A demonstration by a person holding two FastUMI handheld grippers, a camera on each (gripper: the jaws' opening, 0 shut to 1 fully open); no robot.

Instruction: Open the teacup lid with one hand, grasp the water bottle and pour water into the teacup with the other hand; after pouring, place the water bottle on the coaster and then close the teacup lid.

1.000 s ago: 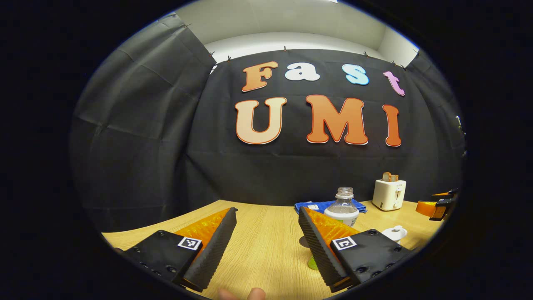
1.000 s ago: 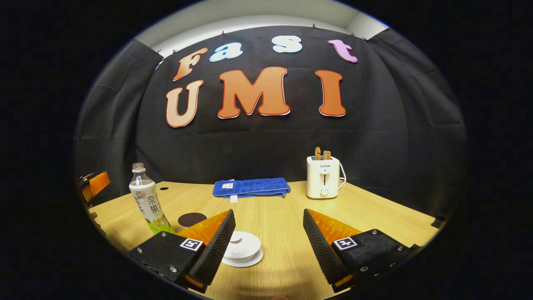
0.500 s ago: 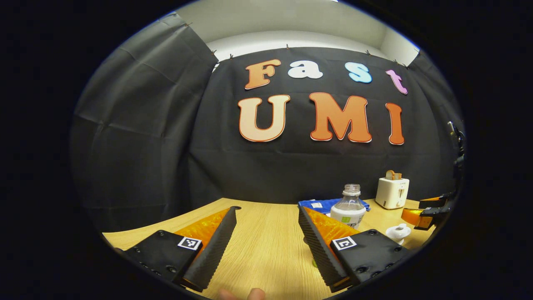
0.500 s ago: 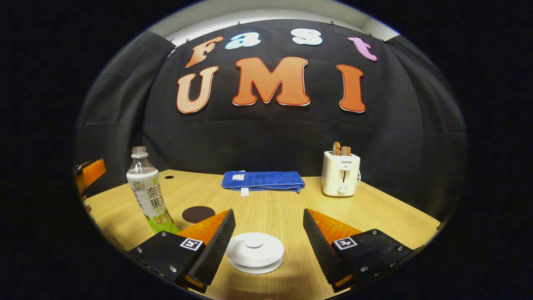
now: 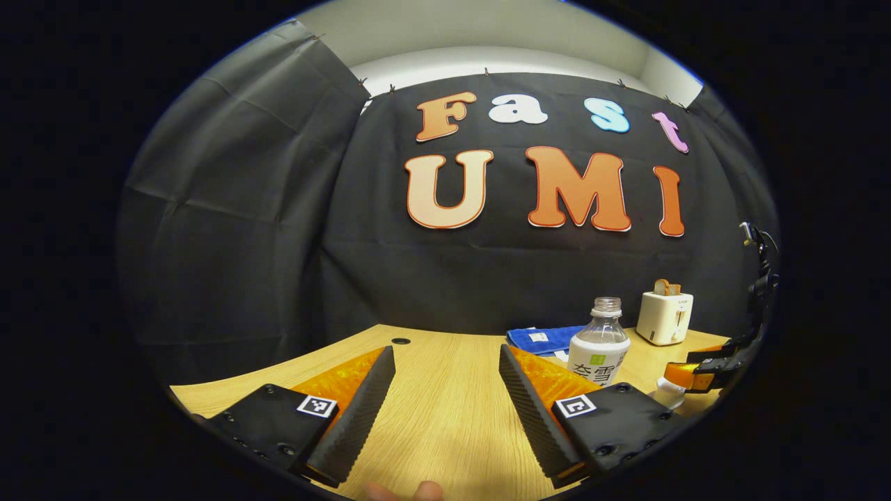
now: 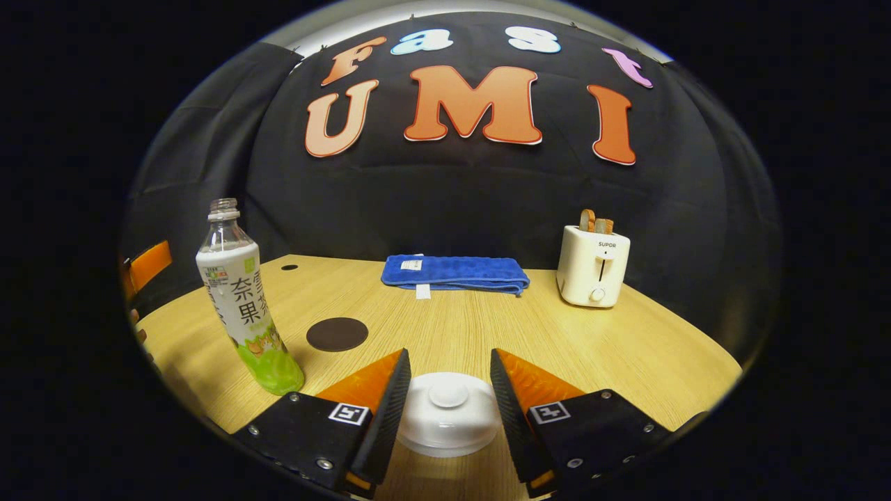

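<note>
Teacup lid (image 6: 447, 410) sits between right gripper's (image 6: 447, 403) fingers (image 6: 390, 410), flanked closely

One water bottle (image 6: 240, 299), one teacup lid (image 6: 447, 412), one coaster (image 6: 337, 334), one towel (image 6: 454, 273) (blue), one toaster (image 6: 592, 266).

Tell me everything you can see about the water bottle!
The water bottle is clear plastic with no cap on its open neck. A white and green label wraps most of it, and the bottom looks green. It stands upright on the wooden table, left of the dark round coaster. Nothing grips it. In the left gripper view it stands beyond the right-hand finger.
</note>
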